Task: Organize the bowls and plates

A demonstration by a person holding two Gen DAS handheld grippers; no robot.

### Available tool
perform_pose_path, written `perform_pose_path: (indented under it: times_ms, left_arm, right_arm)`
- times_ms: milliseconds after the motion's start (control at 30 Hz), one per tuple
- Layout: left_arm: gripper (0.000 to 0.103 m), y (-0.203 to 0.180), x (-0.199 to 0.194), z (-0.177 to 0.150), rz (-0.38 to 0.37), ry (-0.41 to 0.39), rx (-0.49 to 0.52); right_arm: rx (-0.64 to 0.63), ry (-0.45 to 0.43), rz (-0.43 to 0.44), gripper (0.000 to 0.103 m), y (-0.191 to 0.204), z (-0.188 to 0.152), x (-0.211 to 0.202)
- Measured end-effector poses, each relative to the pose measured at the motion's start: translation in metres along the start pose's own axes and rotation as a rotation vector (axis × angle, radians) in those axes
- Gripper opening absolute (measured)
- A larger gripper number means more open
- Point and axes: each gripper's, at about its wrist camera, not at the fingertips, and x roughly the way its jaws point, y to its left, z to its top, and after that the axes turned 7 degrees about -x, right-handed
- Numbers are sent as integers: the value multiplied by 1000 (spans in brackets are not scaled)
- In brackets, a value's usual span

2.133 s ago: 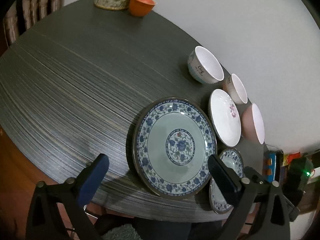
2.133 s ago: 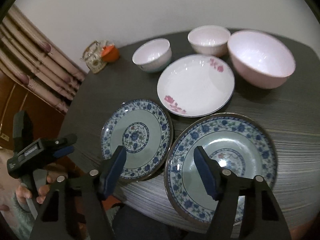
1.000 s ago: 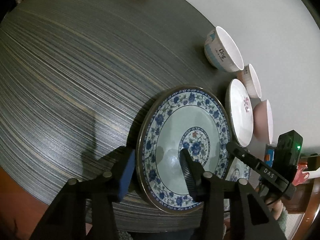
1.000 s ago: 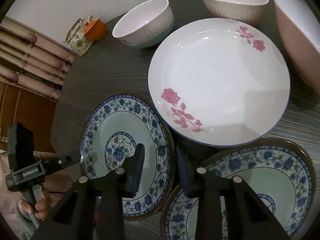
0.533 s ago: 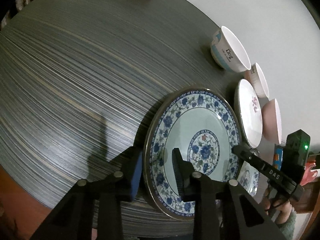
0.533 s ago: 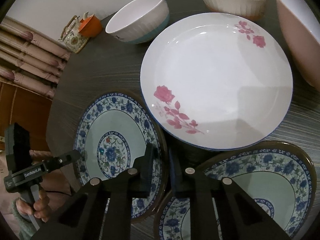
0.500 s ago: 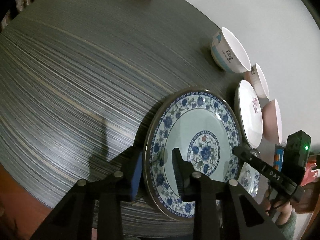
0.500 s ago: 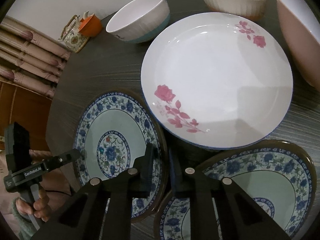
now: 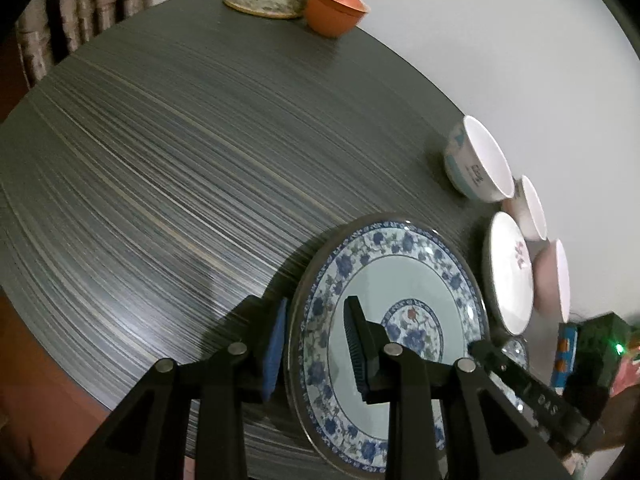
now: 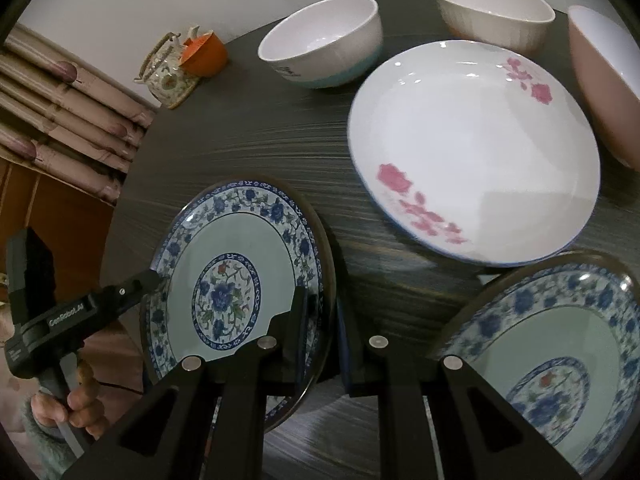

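Glazed ceramic, blue-and-white floral plates | rigid, slick, chippable; take at rim | left gripper [image 9: 316,344] pinches one plate's [image 9: 416,280] rim | right gripper [image 10: 322,322] clamps other plate's [image 10: 240,264] rim

plates [image 10: 240,280] front | bowls [image 10: 320,52] behind | teapot [image 10: 168,76] far left

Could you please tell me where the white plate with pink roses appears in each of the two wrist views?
Left wrist view: the white plate with pink roses sits at the right edge, seen edge-on, beside the pink bowl.
Right wrist view: it fills the upper right.
Shared landmark: the orange cup by the teapot.
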Motion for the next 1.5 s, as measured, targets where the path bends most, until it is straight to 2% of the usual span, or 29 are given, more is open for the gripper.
perform_pose_path:
  times_ms: [233,633,967,1133,1500]
  left_arm:
    - [28,12,3,7,35,-23,-15]
    - [28,18,10,12,55,-31,-5]
    - [28,19,10,13,70,-35,-13]
    - [30,17,3,13,70,-67,3]
    - [31,-8,-29,8,138,-225,105]
  right_arm:
    - [-5,-49,-25,14,20,-9,8]
    - [44,-52,-12,14,24,-23,22]
    - [35,-51,-11,15,29,-24,26]
    - [46,-48,-5,15,28,-25,27]
    - [56,-65,-4,15,26,-28,19]
